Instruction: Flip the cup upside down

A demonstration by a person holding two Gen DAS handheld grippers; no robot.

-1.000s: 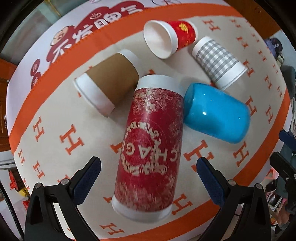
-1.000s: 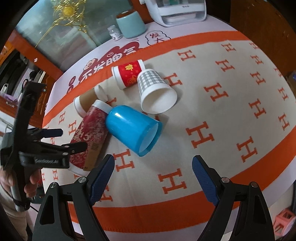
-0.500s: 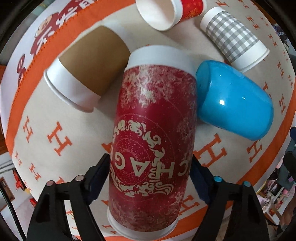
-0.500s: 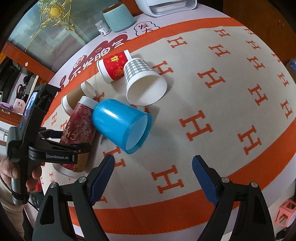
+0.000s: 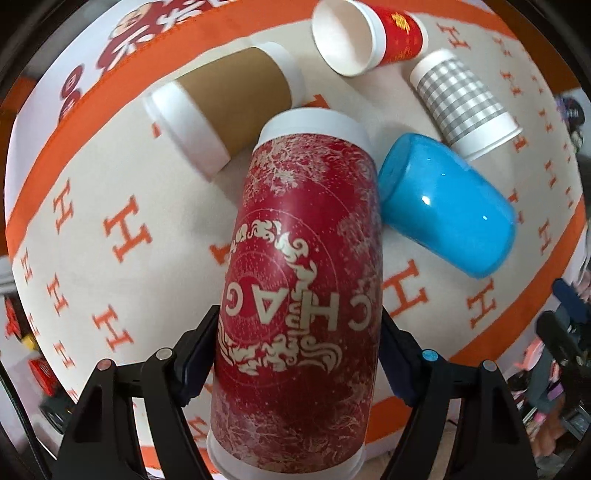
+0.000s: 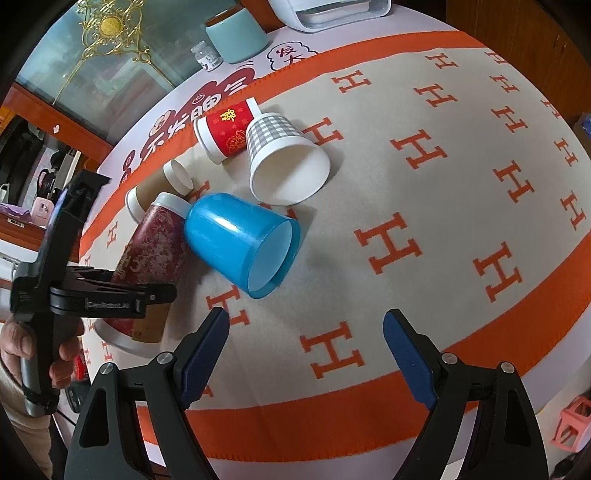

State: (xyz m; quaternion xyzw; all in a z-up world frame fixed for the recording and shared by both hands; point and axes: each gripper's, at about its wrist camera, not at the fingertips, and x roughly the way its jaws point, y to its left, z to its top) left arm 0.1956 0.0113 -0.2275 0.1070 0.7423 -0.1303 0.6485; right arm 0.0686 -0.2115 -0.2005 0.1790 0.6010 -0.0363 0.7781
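A tall red patterned cup (image 5: 299,291) with white ends lies on its side, and my left gripper (image 5: 295,354) is shut on its lower half, one pad on each flank. The same cup shows in the right wrist view (image 6: 147,258) with the left gripper (image 6: 110,299) clamped across it. My right gripper (image 6: 306,354) is open and empty above the cloth, near the table's front edge. A blue plastic cup (image 5: 447,210) lies on its side against the red cup, also in the right wrist view (image 6: 240,236).
A brown-sleeved paper cup (image 5: 225,107), a small red paper cup (image 5: 369,37) and a grey checked paper cup (image 5: 465,103) lie on their sides on the orange-bordered H-pattern cloth (image 6: 443,184). A teal jar (image 6: 236,33) and a white appliance (image 6: 332,11) stand at the back.
My left gripper moved forward around the tall red cup and closed on it. The cup's far end now looks slightly raised. My right gripper stayed open and drifted a little.
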